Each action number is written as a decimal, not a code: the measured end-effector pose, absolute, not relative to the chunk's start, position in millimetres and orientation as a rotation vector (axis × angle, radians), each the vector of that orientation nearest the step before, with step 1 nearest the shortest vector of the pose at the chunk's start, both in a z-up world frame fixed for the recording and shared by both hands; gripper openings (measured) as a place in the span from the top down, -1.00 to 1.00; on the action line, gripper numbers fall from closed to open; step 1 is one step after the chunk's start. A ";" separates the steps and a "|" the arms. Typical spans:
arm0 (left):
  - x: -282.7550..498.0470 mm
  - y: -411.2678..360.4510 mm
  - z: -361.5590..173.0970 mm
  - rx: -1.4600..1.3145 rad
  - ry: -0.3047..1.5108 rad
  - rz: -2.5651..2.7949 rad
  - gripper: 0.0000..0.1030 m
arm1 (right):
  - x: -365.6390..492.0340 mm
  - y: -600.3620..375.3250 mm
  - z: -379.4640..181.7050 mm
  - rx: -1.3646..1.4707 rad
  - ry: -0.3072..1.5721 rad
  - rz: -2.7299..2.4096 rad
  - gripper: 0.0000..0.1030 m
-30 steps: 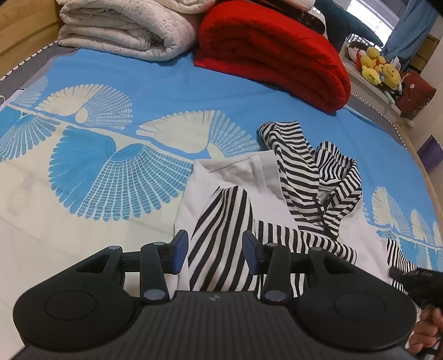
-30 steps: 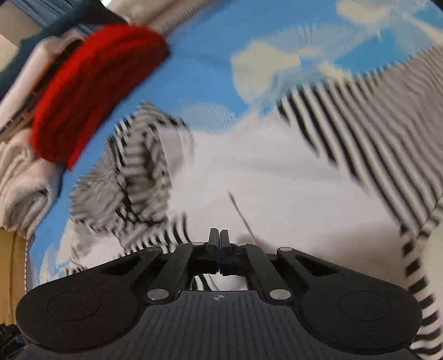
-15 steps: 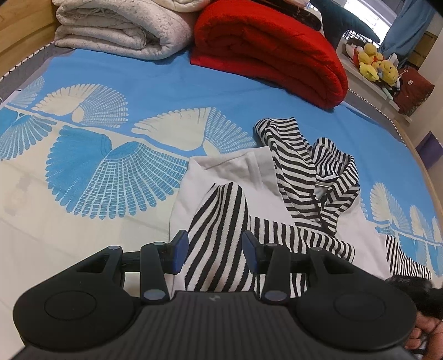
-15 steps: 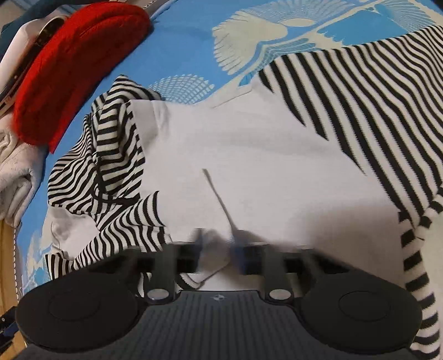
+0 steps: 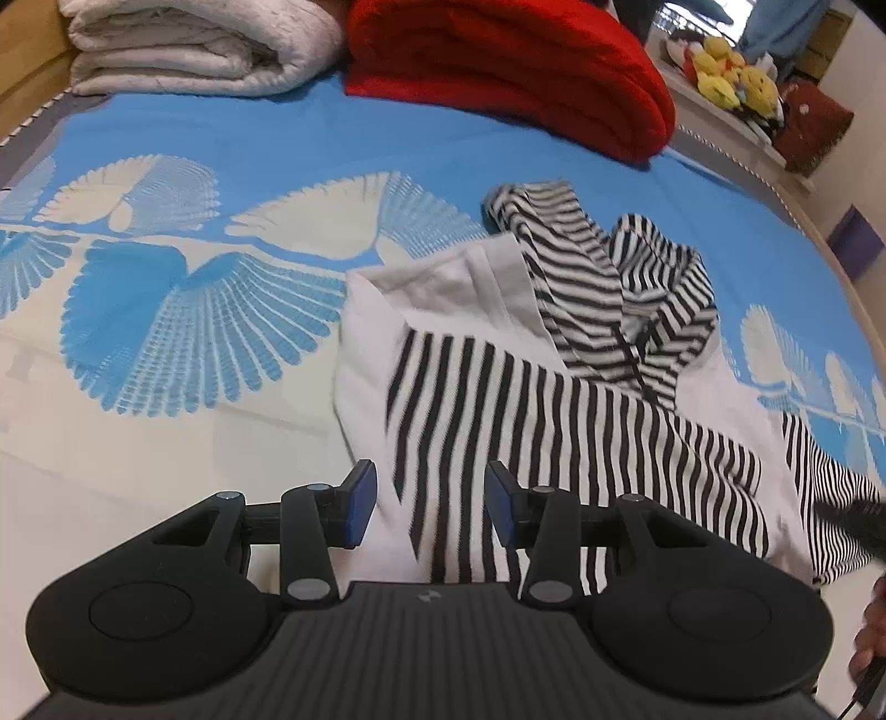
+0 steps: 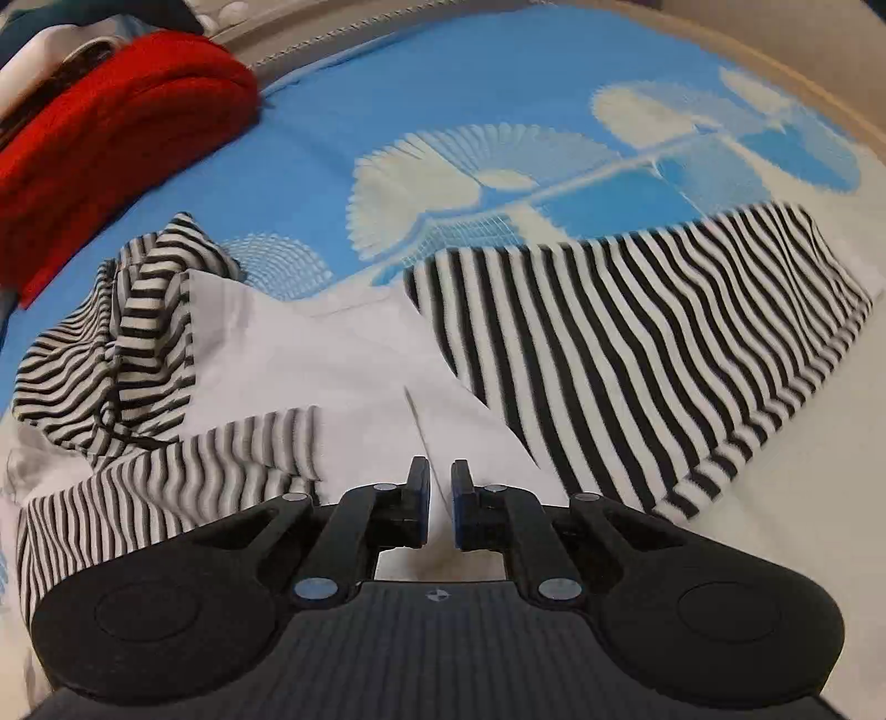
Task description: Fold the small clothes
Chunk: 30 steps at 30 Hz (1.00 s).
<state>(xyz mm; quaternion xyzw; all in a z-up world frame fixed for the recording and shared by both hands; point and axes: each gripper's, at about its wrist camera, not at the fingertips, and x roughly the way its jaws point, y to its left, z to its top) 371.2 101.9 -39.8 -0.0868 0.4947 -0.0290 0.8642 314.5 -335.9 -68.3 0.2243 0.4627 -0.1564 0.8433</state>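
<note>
Striped top is seen lying spread on the bed, blk/wht striped panels w/ plain white sections between; hood or sleeve part is bunched at the far end, nr the red blanket. Left tool is held low over the near edge of the top, fingers spread wide apart, nothing between them; striped cloth shows in the gap below. Right tool is seen from its own cam w/ fingers only narrowly apart, a slim gap left; white cloth lies under and ahead of them, but whether any fold is pinched can't be told. In the right view a wide striped panel is laid out to the right of the tool, a narrower striped strip to the left, some blur on both. Bed sheet is blue w/ white fan-shaped prints. Red blanket is folded at the far side of the bed, w/ a white quilt folded just beside it. Yellow plush toys are noted on a ledge beyond the bed, well apart from the top.
</note>
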 end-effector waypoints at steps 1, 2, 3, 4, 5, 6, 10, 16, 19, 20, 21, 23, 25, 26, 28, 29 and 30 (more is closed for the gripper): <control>371.1 100.0 -44.5 -0.184 1.049 -0.071 0.08 | 314.7 -331.4 -62.3 0.460 0.938 -0.298 0.82; 370.8 97.9 -50.8 -0.189 1.066 -0.084 0.08 | 314.6 -327.5 -56.5 0.443 0.895 -0.259 0.79; 370.5 96.0 -59.6 -0.196 1.090 -0.101 0.08 | 315.3 -324.8 -54.3 0.452 0.874 -0.215 0.75; 369.9 94.3 -69.9 -0.198 1.120 -0.113 0.08 | 317.7 -325.8 -57.7 0.481 0.882 -0.181 0.71; 369.5 92.9 -81.0 -0.196 1.157 -0.118 0.08 | 319.3 -328.3 -65.1 0.524 0.913 -0.158 0.71; 368.3 91.1 -93.4 -0.188 1.203 -0.118 0.08 | 320.0 -332.1 -74.8 0.556 0.960 -0.162 0.71; 364.0 84.1 -112.8 -0.084 1.270 -0.092 0.12 | 317.4 -344.8 -110.1 0.584 1.143 -0.252 0.73; 360.9 71.6 -105.0 -0.090 1.249 -0.128 0.10 | 317.3 -348.6 -89.3 0.572 1.086 -0.238 0.67; 358.2 66.3 -109.8 -0.064 1.275 -0.107 0.09 | 310.7 -364.8 -80.1 0.597 1.079 -0.262 0.67; 357.6 64.5 -102.8 -0.063 1.258 -0.109 0.09 | 309.7 -371.7 -73.4 0.603 1.059 -0.261 0.67; 356.2 62.2 -91.8 -0.063 1.222 -0.120 0.09 | 308.0 -377.9 -65.8 0.606 1.038 -0.259 0.67; 351.5 55.6 -66.4 -0.051 1.143 -0.144 0.06 | 304.5 -393.1 -51.2 0.605 0.987 -0.263 0.58; 344.6 45.4 -38.7 -0.039 1.063 -0.181 -0.07 | 298.4 -412.4 -39.8 0.602 0.943 -0.284 0.53; 341.3 39.9 -28.2 -0.040 1.030 -0.200 -0.18 | 294.0 -424.3 -34.4 0.602 0.924 -0.300 0.53; 335.9 32.1 -12.7 -0.045 0.986 -0.241 -0.22 | 284.8 -450.3 -28.6 0.611 0.898 -0.334 0.53; 332.5 25.5 -8.4 -0.044 0.979 -0.256 -0.22 | 280.4 -463.2 -26.3 0.616 0.887 -0.355 0.53; 331.3 21.6 -6.7 -0.042 0.980 -0.271 -0.22 | 275.4 -476.1 -24.6 0.620 0.876 -0.383 0.53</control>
